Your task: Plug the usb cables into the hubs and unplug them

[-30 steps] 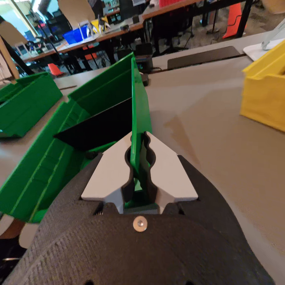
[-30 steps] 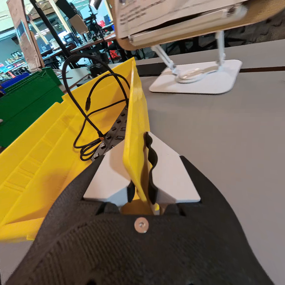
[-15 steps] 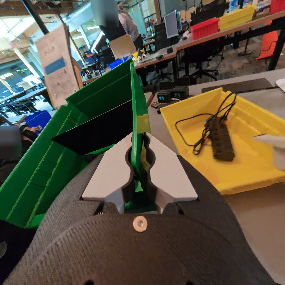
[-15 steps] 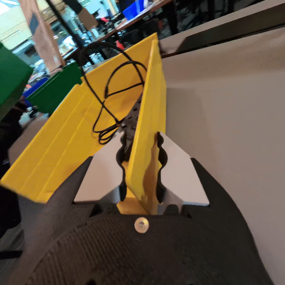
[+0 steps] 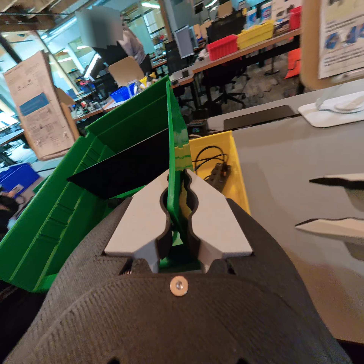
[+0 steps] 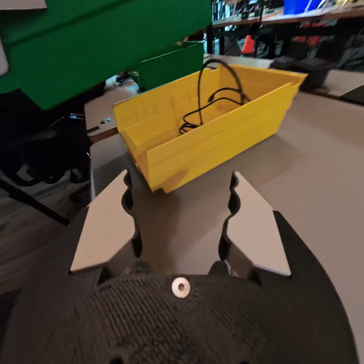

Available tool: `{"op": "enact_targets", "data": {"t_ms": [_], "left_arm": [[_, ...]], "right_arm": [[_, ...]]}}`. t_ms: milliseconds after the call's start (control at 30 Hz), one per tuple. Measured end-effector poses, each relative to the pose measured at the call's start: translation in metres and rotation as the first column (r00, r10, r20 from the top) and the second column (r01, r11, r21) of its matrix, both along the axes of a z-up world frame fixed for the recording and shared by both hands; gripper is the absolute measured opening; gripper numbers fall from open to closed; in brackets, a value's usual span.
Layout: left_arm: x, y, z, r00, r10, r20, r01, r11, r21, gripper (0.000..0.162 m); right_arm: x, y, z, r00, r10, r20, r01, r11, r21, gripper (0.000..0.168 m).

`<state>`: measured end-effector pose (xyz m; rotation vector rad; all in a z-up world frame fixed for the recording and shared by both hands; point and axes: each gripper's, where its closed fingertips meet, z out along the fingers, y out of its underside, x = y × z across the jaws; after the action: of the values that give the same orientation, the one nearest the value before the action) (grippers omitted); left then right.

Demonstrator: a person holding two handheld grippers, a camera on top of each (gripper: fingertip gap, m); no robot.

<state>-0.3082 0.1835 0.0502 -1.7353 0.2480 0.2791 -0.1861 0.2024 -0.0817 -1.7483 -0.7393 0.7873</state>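
Straight ahead of my right gripper (image 6: 182,214), jaws apart and empty, the yellow plastic bin (image 6: 216,141) holds the black USB hub (image 5: 218,175) and cables (image 6: 220,98) near the tabletop's (image 6: 295,177) left edge; my left gripper (image 5: 178,204) clamps the green plastic bin's (image 5: 126,126) wall.

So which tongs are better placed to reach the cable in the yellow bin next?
Probably right: the right tongs are open and empty, facing the yellow bin. The left tongs grip the green bin.

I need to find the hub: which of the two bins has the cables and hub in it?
The yellow bin, resting on the table, holds the black cables and hub. The green bin, clamped in the left claw, shows only a black divider.
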Motion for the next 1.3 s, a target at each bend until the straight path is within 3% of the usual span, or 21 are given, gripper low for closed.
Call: {"op": "enact_targets", "data": {"t_ms": [100,233,333,467,600,700,800,900,1033,1100,1200,1300], "left_arm": [[0.049,0.000,0.007,0.994,-0.110,-0.013,0.110,0.993,-0.034,0.002],[0.143,-0.006,0.005,0.945,-0.324,-0.042,0.319,0.944,-0.088,0.002],[0.218,-0.015,-0.006,0.872,-0.490,-0.002,0.487,0.867,-0.109,0.002],[0.305,-0.034,-0.039,0.742,-0.671,0.018,0.659,0.723,-0.210,0.003],[0.367,-0.049,-0.078,0.638,-0.769,0.041,0.747,0.605,-0.275,0.003],[0.401,-0.054,-0.109,0.577,-0.817,0.013,0.777,0.543,-0.320,0.002],[0.425,-0.052,-0.131,0.543,-0.831,-0.122,0.769,0.550,-0.326,0.003],[0.447,-0.050,-0.144,0.535,-0.843,-0.056,0.806,0.529,-0.266,0.003],[0.465,-0.049,-0.174,0.512,-0.858,-0.033,0.815,0.498,-0.296,0.005],[0.474,-0.051,-0.171,0.481,-0.876,-0.034,0.843,0.473,-0.257,0.005],[0.492,-0.077,-0.159,0.331,-0.942,0.062,0.927,0.311,-0.211,0.029],[0.497,-0.113,-0.117,0.113,-0.986,0.120,0.992,0.106,-0.067,0.051]], "right_arm": [[0.069,0.000,0.008,0.998,-0.018,0.061,0.013,0.997,0.076,0.102],[0.169,-0.022,-0.025,0.987,-0.037,0.154,0.036,0.999,0.008,0.098],[0.255,-0.030,-0.040,0.956,-0.183,0.231,0.177,0.983,0.046,0.099],[0.320,-0.039,-0.024,0.927,-0.294,0.233,0.286,0.956,0.069,0.095],[0.342,-0.041,-0.015,0.931,-0.342,0.128,0.343,0.939,0.012,0.091],[0.361,-0.044,-0.022,0.905,-0.403,0.133,0.409,0.912,-0.015,0.092],[0.379,-0.050,-0.025,0.874,-0.466,0.136,0.473,0.881,-0.023,0.094],[0.393,-0.058,-0.026,0.850,-0.519,0.095,0.524,0.850,-0.045,0.096],[0.396,-0.071,-0.021,0.850,-0.526,-0.018,0.523,0.848,-0.086,0.104],[0.397,-0.077,-0.016,0.849,-0.526,-0.050,0.521,0.850,-0.076,0.106],[0.398,-0.082,-0.013,0.848,-0.528,-0.042,0.527,0.849,-0.037,0.106],[0.394,-0.087,0.002,0.859,-0.504,-0.089,0.508,0.861,0.017,0.107]]}}
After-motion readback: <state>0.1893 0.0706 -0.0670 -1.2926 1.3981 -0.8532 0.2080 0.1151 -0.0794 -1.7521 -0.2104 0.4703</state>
